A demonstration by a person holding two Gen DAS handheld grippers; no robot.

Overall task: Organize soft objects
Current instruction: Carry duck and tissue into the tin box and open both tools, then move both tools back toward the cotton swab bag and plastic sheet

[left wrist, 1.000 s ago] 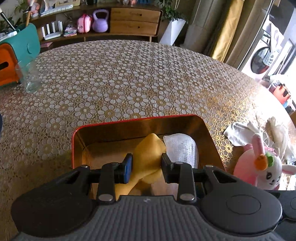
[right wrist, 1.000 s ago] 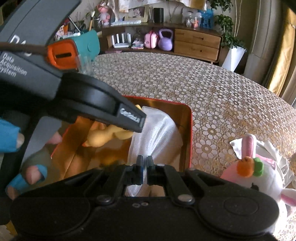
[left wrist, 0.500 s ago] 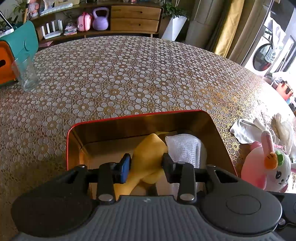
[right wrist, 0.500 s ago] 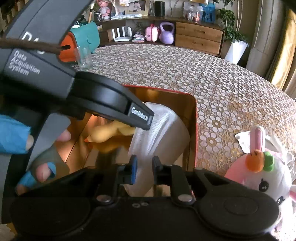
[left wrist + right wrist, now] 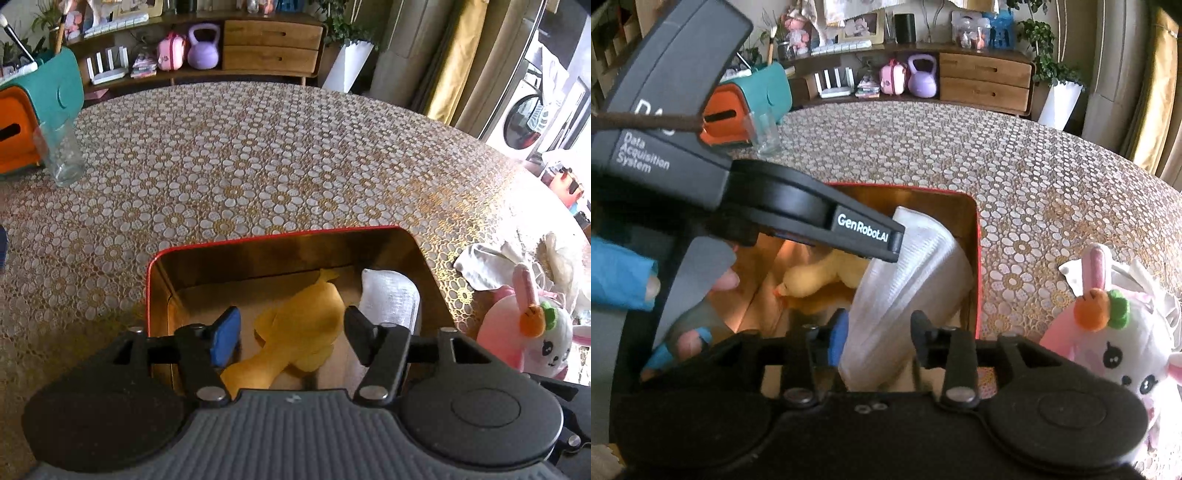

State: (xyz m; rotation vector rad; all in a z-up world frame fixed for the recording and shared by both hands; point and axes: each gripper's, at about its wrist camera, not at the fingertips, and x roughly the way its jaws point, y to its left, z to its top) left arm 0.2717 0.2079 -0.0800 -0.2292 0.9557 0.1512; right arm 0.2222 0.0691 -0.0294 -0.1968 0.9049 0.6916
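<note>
**Readable lettering**

In the right wrist view, the left claw [image 5: 882, 254] bears white "GenRobot.AI" on its black finger; its grey plastic housing [image 5: 665, 110] reads "Data Acquisition System" under a partly hidden "D". Nothing legible elsewhere.

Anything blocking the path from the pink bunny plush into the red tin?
Nothing visible. The bunny plush sits on the tablecloth just beside the tin's right wall. The open top is free on that side; the white cloth and yellow duck already lie inside.

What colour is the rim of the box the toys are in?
Red, around the gold-lined metal box; the left wrist view shows it best.
</note>
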